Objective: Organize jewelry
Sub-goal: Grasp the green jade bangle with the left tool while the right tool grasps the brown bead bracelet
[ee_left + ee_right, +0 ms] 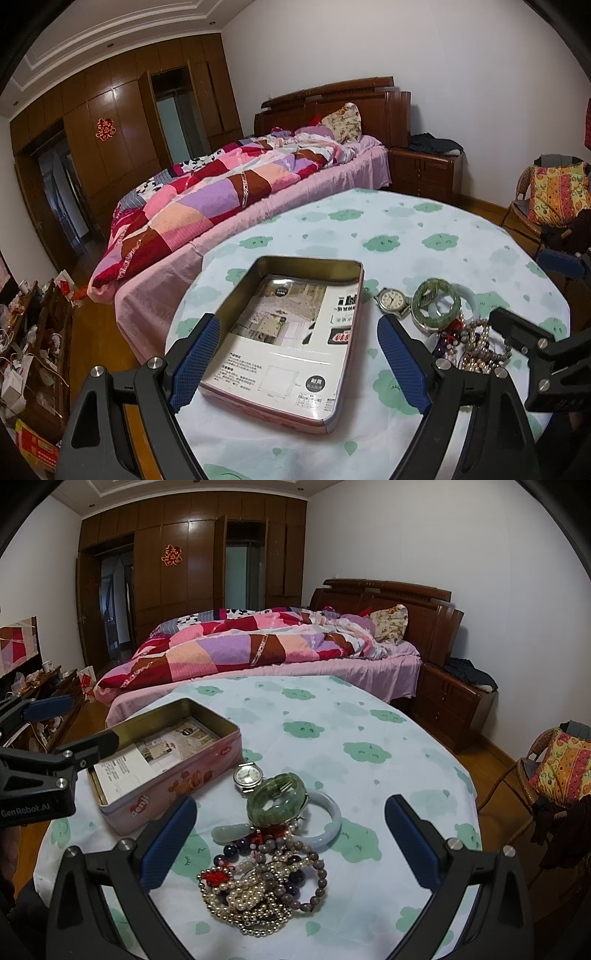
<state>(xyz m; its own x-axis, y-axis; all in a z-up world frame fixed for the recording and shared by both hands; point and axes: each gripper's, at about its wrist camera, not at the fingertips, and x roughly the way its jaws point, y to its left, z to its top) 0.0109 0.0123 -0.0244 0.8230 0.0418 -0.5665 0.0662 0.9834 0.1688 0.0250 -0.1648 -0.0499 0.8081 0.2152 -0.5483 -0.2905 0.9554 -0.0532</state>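
The right gripper [290, 843] hovers with fingers [168, 843] wide and empty around the tangled beads [258, 890] at lower centre, seemingly ready to pick. The left gripper [299, 363] also gapes wide, straddling the open tin [295, 339], likely the destination. Watch [248, 775] and bangles [277, 801] lie between, on the counter [369, 720].

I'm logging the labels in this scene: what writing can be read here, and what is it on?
"GenRobot.AI": on the left gripper's black body.
Red pictorial logo on the pink tin: unclear.
Printed sheet inside the tin: too small to read.
Watch dial numerals: too small.
Red wardrobe ornament: a decorative character.
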